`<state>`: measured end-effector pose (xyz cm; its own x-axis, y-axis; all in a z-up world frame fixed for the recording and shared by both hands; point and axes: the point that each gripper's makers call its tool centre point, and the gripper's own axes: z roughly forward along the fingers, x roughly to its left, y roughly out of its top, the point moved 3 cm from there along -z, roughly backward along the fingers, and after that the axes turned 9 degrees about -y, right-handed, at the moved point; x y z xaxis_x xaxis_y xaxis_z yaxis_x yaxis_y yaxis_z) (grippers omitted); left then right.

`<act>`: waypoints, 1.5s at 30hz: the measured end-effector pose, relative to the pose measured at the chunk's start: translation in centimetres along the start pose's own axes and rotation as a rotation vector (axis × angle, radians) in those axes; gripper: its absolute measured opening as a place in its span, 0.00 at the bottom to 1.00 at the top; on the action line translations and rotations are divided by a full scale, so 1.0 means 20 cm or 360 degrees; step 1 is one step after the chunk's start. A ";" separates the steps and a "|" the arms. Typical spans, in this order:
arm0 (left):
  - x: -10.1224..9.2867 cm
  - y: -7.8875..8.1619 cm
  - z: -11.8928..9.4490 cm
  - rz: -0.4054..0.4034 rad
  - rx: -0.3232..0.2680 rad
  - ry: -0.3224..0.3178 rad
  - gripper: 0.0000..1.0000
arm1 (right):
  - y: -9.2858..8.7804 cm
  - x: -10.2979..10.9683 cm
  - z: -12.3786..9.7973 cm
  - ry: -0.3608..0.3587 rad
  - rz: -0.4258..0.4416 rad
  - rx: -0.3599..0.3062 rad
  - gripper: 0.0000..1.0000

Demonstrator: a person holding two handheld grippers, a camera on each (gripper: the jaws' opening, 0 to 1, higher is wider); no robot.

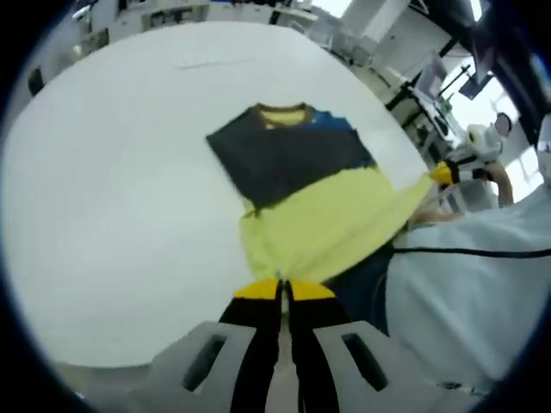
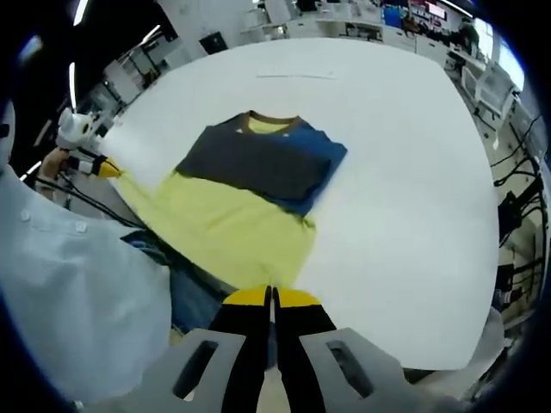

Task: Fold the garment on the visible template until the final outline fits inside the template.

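The white counter (image 1: 103,215) carries everything, and the garment (image 1: 301,185) is the landmark: it lies toward the near edge of the counter, collar pointing away from the person, its dark upper part already doubled over and its yellow lower part stretched out to the edge. Beside the garment's hem stands the person, a pale sleeve (image 2: 69,301) filling the space next to it.

The left claw (image 1: 281,288) sits at one corner of the yellow hem, jaws pressed together on the cloth; the right claw (image 2: 271,297) pinches the opposite hem corner the same way, seen in the right gripper view. Both point along the garment toward the collar, held low and roughly level with the hem drawn taut between them.

The risk, as I judge it, is uneven lifting: if one claw leads, the hem would skew and the fold would land crooked. A thin pinch could also slip free midway. No template outline can be made out around the garment.
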<state>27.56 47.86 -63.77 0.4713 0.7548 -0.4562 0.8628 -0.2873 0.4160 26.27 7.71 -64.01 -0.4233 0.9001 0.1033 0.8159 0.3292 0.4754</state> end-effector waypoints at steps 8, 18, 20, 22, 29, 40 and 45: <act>0.04 0.04 0.03 -0.0017 -0.0040 -0.0001 0.00 | 0.03 -0.04 0.04 0.0009 0.0066 -0.0052 0.02; 0.08 0.13 0.06 -0.0003 -0.0111 0.0017 0.00 | 0.11 -0.09 0.08 -0.0028 0.0101 -0.0139 0.02; 0.10 0.16 0.07 -0.0001 -0.0140 0.0038 0.00 | 0.13 -0.10 0.10 -0.0036 0.0091 -0.0151 0.02; 0.11 0.17 0.08 -0.0008 -0.0147 0.0044 0.00 | 0.14 -0.10 0.11 -0.0044 0.0086 -0.0164 0.02; 0.14 0.25 0.11 0.0045 -0.0171 0.0088 0.00 | 0.21 -0.15 0.16 -0.0069 0.0108 -0.0208 0.02; 0.22 0.38 0.14 0.0085 -0.0194 0.0107 0.00 | 0.32 -0.20 0.23 -0.0107 0.0086 -0.0255 0.02; 0.23 0.40 0.16 0.0076 -0.0214 0.0103 0.00 | 0.33 -0.20 0.25 -0.0129 0.0080 -0.0260 0.02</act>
<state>37.25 47.14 -65.01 0.4947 0.7798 -0.3836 0.8054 -0.2456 0.5394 35.38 7.69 -65.54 -0.3449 0.9365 0.0629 0.7575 0.2381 0.6078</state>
